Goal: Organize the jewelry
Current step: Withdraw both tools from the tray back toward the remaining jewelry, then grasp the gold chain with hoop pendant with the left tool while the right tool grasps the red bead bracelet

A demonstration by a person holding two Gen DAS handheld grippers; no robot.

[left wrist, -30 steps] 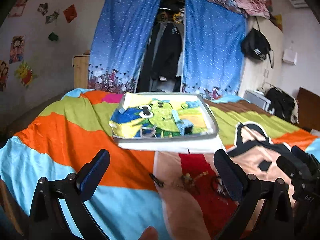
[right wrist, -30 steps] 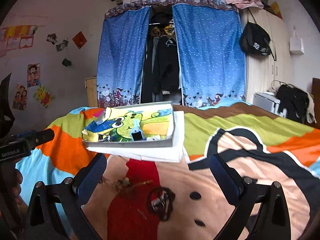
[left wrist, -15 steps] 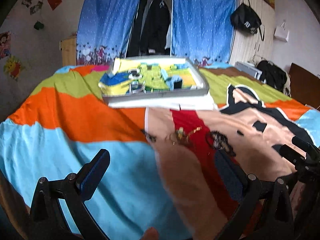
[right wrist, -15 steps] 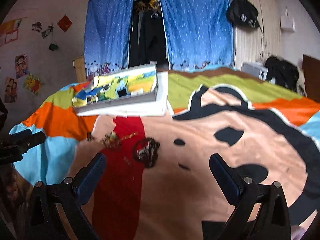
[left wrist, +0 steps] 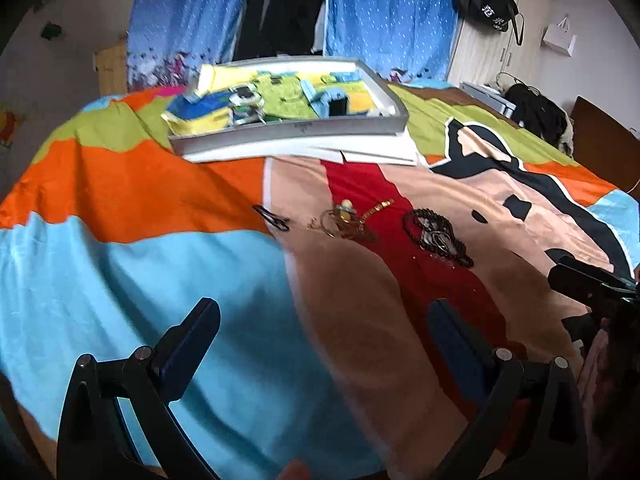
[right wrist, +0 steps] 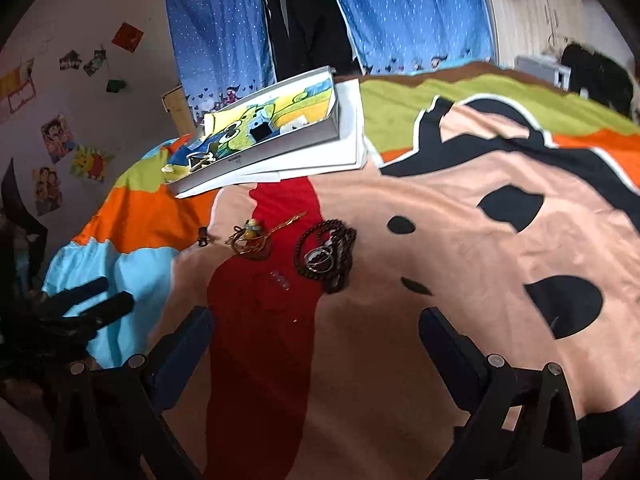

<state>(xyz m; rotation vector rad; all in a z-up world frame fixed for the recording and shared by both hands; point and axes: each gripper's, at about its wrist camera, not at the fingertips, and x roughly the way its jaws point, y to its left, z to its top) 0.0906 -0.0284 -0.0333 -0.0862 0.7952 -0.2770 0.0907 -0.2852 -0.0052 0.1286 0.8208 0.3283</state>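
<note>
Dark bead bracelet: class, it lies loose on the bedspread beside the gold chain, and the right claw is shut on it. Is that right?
Not quite. The dark bead bracelet does lie loose on the bedspread beside the gold chain, but the right claw is open and holds nothing, well short of the beads. The right wrist view shows it.

The bedspread carries bold patches of orange, light blue, lime green, red, peach and black. The grey-rimmed tray has a yellow, green and blue cartoon lining, and the curtains are blue with white dots.
</note>
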